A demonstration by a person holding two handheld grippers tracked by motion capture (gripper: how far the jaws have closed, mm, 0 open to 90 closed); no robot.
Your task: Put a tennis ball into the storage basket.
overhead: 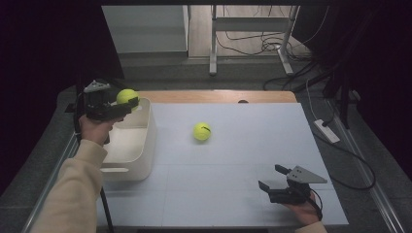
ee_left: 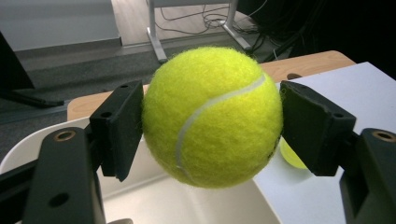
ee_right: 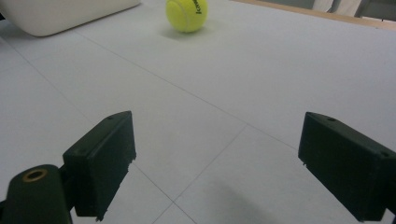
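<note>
White table surface [overhead: 233,194] carries a white bin [overhead: 145,141] at its left. Above the bin's far end, the left gripper [overhead: 130,104] clamps a tennis ball [ee_left: 212,116]. Near right, the right gripper [overhead: 272,177] rests with jaws spread, empty; a second ball [overhead: 202,131] lies mid-table.
</note>
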